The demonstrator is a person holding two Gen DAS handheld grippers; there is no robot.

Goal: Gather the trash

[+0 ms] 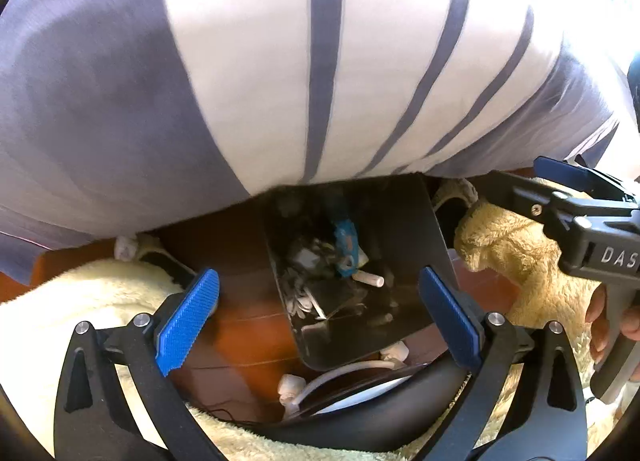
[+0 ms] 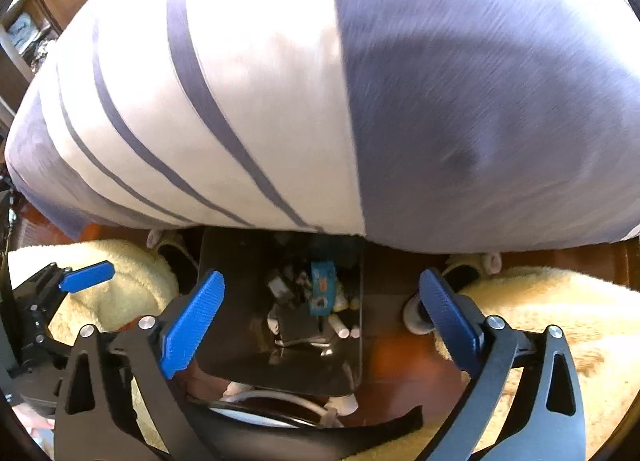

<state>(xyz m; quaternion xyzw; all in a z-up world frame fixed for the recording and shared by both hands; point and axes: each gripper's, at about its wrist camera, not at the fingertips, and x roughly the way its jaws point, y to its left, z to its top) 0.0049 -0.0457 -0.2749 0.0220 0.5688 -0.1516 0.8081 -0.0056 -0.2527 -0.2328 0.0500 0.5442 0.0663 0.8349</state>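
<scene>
Both grippers are standing wide open and holding nothing: the left gripper [image 1: 318, 315] and the right gripper [image 2: 320, 315] are each hovering over a dark bin [image 1: 416, 229] on the wooden floor [image 1: 248, 325]. The trash [image 1: 340, 261] is lying inside the bin: a blue wrapper [image 2: 322, 288], crumpled bits and a small white roll [image 1: 370, 280]. A big striped cushion [image 1: 280, 61] is hanging over the bin's far edge, just beyond both grippers. Fluffy yellow slippers [image 2: 560, 313] are flanking the bin left and right. More scraps [image 1: 394, 351] are sitting at the bin's near edge. To do this well, I would be keeping the jaws clear of the cushion and going for those loose scraps next, approaching from above.
</scene>
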